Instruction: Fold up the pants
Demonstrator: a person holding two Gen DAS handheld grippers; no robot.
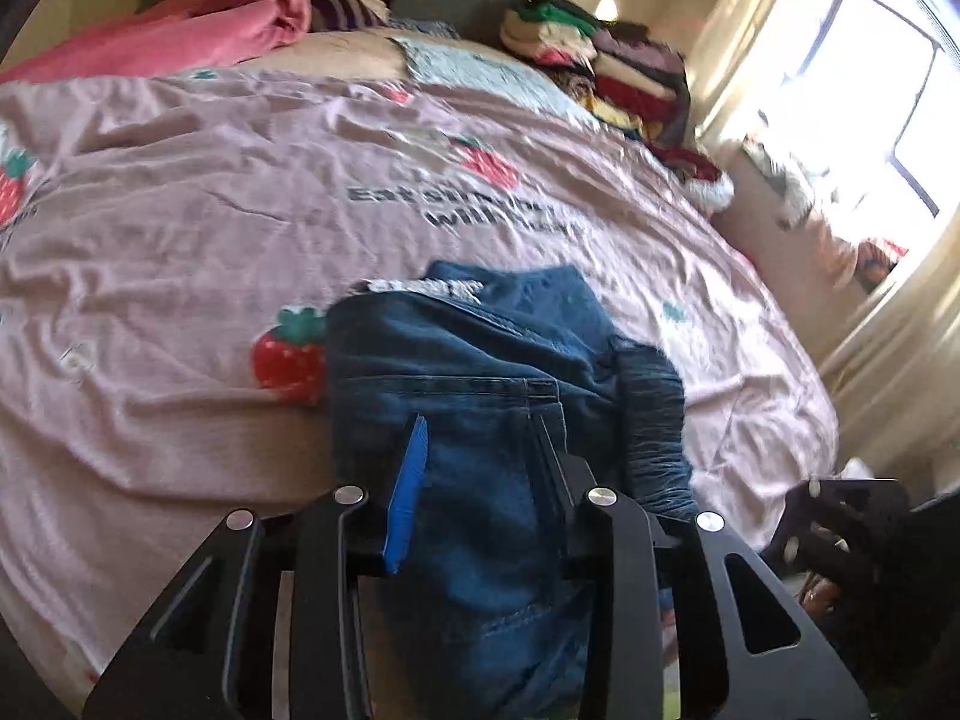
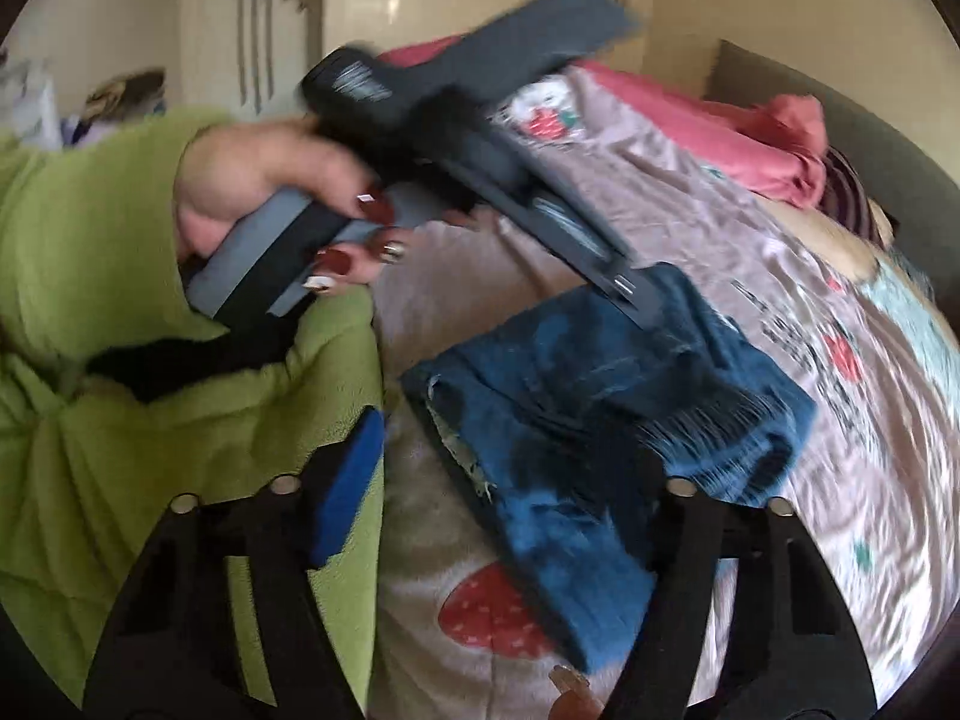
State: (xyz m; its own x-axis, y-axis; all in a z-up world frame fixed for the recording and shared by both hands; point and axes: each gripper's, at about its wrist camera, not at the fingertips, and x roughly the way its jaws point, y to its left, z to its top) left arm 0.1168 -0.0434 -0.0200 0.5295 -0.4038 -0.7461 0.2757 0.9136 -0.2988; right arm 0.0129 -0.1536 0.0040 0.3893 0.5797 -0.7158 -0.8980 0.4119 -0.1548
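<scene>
Folded jeans (image 1: 480, 384) lying on the bed (image 1: 180, 228), on a pink strawberry-print sheet, at 6 o'clock in the left wrist view. Left tool (image 1: 480, 450) closed on the near end of the jeans: denim bunched between the blue pad (image 1: 408, 492) at 7 o'clock and the black finger at 5 o'clock, cloth filling the gap. Frayed hem (image 1: 654, 414) draped at 4 o'clock over the fold.

In the right wrist view, jeans (image 2: 600, 420) at centre as a dark blue folded bundle, with a strawberry print (image 2: 492, 618) just beside it at 6 o'clock. Right tool (image 2: 510, 480) spread wide, nothing between its fingers: blue pad (image 2: 348, 492) at 8 o'clock over a green sleeve (image 2: 120, 300), the other finger at 4 o'clock against the edge of the jeans. Left tool (image 2: 636, 294) reaching in from 11 o'clock, tip down on the far end of the jeans, held by a hand (image 2: 270, 180) with dark red nails.

Red blanket (image 1: 198, 18) heaped at 11 o'clock at the head of the bed. Stack of folded clothes (image 1: 606, 66) at 1 o'clock near the far bed edge. Bright window (image 1: 870, 108) at 2 o'clock. Much of both views motion-blurred.
</scene>
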